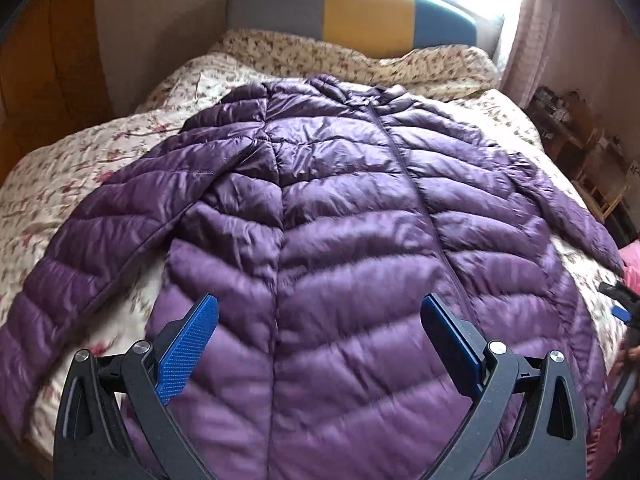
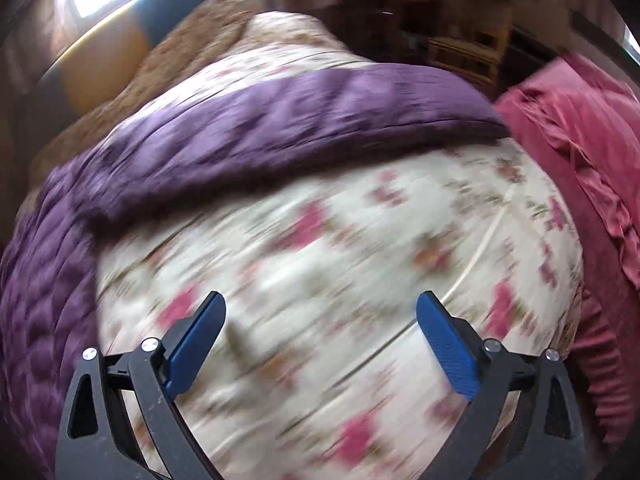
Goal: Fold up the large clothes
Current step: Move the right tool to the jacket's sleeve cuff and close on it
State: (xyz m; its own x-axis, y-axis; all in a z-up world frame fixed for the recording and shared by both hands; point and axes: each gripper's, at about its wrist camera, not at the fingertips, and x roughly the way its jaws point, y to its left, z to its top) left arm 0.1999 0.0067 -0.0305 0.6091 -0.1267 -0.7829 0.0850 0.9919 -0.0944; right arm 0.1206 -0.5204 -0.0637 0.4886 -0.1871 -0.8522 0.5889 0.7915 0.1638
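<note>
Purple quilted puffer jacket (image 1: pixel 340 208) lies spread flat, zipped front up, on the bed's cream floral quilt (image 1: pixel 80 168), collar toward the grey, yellow and blue headboard (image 1: pixel 360 12). My left claw (image 1: pixel 320 320) hangs over the jacket's hem, jaws wide apart, gripping nothing. My right claw (image 2: pixel 320 320), jaws wide apart too, hovers over bare quilt beside the jacket's sleeve (image 2: pixel 280 120).

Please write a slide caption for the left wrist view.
Open left gripper above a purple jacket spread on a floral bed cover.
</note>
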